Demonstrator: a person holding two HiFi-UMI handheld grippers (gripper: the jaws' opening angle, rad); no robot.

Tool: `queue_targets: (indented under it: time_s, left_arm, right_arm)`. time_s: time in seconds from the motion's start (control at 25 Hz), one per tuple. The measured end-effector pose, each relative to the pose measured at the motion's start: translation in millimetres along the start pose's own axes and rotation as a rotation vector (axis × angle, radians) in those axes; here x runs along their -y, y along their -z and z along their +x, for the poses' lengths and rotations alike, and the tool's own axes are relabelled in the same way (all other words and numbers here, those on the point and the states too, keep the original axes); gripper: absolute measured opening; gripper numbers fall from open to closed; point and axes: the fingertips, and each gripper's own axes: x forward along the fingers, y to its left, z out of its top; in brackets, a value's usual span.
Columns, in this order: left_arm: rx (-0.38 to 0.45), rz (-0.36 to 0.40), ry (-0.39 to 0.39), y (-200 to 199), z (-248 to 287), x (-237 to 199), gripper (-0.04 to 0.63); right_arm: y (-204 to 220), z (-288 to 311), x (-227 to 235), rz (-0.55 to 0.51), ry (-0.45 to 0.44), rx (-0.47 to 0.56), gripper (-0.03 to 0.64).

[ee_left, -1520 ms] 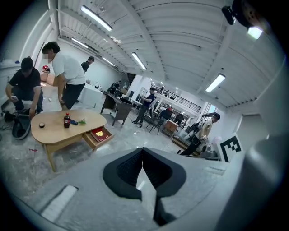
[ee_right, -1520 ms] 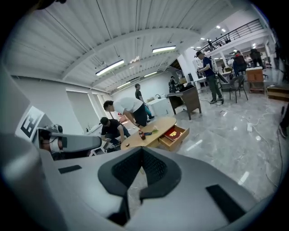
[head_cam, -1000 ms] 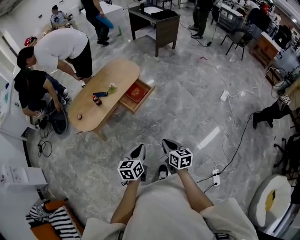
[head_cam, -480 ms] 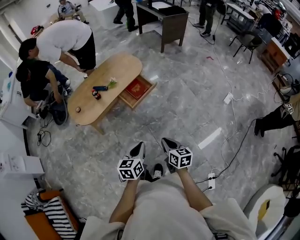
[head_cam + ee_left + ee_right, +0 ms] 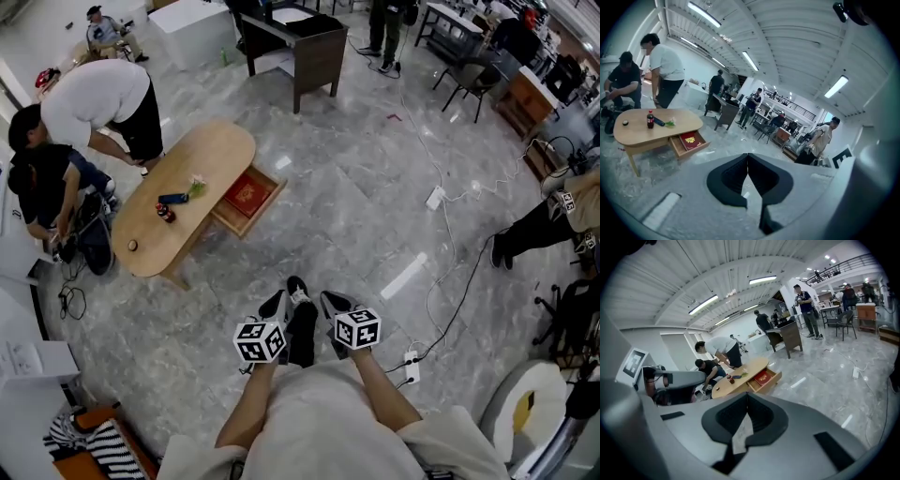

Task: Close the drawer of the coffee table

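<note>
An oval wooden coffee table (image 5: 220, 148) stands on the marble floor at upper left of the head view. Its drawer (image 5: 263, 204) is pulled out toward me, with a red book (image 5: 243, 194) lying inside. The same table (image 5: 679, 127) and drawer (image 5: 678, 146) show at the left of the left gripper view, and the table (image 5: 752, 368) with its drawer (image 5: 771, 380) mid-frame in the right gripper view. My left gripper (image 5: 274, 304) and right gripper (image 5: 335, 302) are held close to my body, well short of the table, both shut and empty.
On the tabletop sit a small dark bottle (image 5: 166, 213), a blue object (image 5: 173, 198) and a green item (image 5: 195, 187). Two people (image 5: 89, 103) bend and crouch just beyond the table. A dark desk (image 5: 302, 42) stands behind. Cables and a power strip (image 5: 410, 367) lie on the floor at right.
I have stepped forward; a foot now shows between the grippers. The table sits further left and slightly higher in the head view. Both grippers stay shut.
</note>
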Motion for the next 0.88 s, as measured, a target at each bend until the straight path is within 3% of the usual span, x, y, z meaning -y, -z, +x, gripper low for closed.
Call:
queue_targets:
  time_s: [0.44, 0.64, 0.88]
  left_arm:
    - [-0.036, 0.044, 0.1, -75, 117, 13, 0.009]
    - [-0.006, 0.034, 0.053, -110, 142, -9, 0.009]
    - [0.084, -0.075, -0.049, -160, 165, -76, 0.009]
  right_arm:
    - [-66, 38, 83, 0.106, 0.055, 0.018, 0.017]
    - [-89, 61, 121, 0.18, 0.097, 0.012, 0.017]
    - [-126, 126, 126, 0.061, 0.044, -0.087, 0.017]
